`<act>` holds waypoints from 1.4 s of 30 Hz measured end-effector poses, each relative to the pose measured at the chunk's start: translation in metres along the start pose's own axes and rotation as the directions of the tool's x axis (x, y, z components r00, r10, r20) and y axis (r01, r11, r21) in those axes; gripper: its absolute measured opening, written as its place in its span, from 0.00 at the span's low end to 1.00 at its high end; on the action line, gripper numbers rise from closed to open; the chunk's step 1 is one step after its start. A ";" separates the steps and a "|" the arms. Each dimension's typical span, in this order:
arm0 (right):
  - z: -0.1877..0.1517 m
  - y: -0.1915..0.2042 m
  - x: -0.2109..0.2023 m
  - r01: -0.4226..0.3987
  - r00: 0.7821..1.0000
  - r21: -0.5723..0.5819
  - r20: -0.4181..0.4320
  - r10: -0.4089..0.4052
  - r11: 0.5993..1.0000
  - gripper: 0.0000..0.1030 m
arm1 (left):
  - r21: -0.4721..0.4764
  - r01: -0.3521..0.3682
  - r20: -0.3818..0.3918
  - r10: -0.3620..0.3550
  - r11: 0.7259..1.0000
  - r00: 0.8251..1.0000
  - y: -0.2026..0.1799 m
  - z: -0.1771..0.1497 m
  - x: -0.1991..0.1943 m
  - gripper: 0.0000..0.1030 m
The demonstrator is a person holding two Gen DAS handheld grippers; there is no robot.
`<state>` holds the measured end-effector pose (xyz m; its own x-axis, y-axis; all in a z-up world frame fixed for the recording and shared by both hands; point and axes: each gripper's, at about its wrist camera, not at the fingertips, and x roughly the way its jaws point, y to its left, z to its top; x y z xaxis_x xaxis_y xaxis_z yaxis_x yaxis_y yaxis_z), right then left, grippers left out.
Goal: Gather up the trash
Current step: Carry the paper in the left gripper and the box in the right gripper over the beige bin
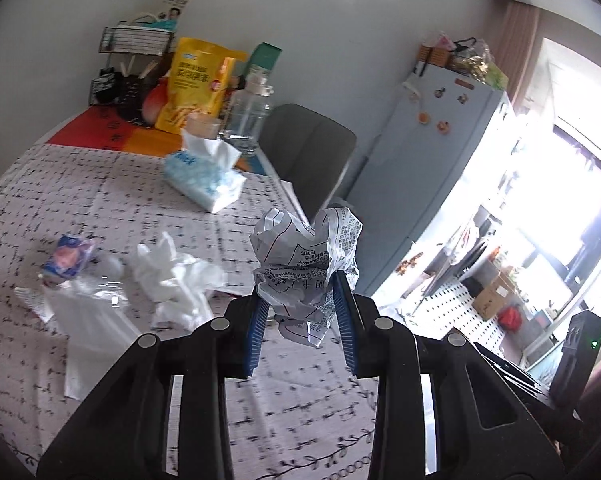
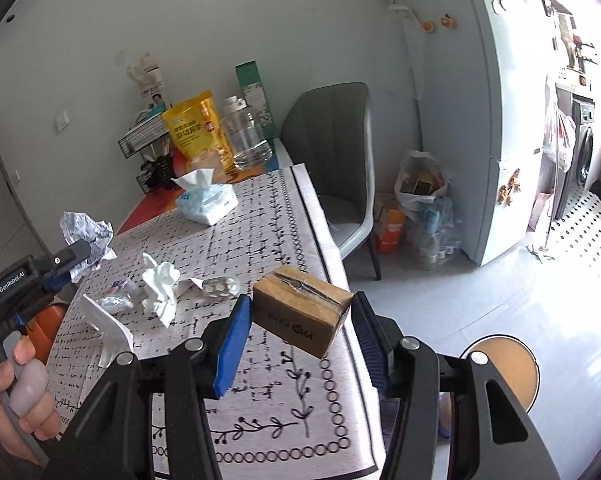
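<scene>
We are holding one piece of trash in each claw, and both are lifted above the surface, probably because we are carrying them away to a bin that we cannot see in these views.

The left claw is clamped on a crumpled printed paper. Its blue pads are pressing the lower part of the ball, and most of the paper is sticking out above the tips, toward 12 o'clock. The jaws are standing rather narrow, because the paper is soft and is giving way under the pressure.

The right claw is clamped on a small cardboard box. The jaws are standing about half apart, because the box is stiff and wide. The box is sitting tilted between the pads, with its taped top facing up.

More trash is still lying on the surface: a crumpled tissue at about 10 o'clock from the box, a clear plastic blister just beside it, and a white folded paper near the edge. The pack of tissues farther back is looking like a thing to keep, in our judgement.
</scene>
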<state>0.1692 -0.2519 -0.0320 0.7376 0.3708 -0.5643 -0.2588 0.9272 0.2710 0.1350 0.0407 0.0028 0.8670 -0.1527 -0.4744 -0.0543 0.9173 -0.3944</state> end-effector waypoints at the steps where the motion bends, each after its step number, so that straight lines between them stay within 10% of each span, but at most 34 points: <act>1: 0.001 -0.004 -0.001 0.004 1.000 0.004 0.002 -0.004 1.000 0.49 | 0.005 0.006 -0.005 -0.006 1.000 1.000 -0.005 -0.001 0.003 0.31; 23: -0.029 -0.126 -0.027 0.175 0.984 0.183 0.012 -0.180 0.967 0.50 | 0.053 0.162 -0.263 -0.143 0.985 0.954 -0.095 -0.050 0.107 0.31; 42: -0.056 -0.301 0.018 0.329 0.943 0.364 -0.076 -0.324 0.871 0.63 | 0.198 0.249 -0.473 -0.130 0.948 0.872 -0.239 -0.112 0.238 0.31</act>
<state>0.2254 -0.5212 -0.1675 0.7322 0.0532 -0.6790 0.2440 0.9103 0.3344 0.2987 -0.2564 -0.1041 0.5286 -0.4259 -0.7343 0.2621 0.9047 -0.3359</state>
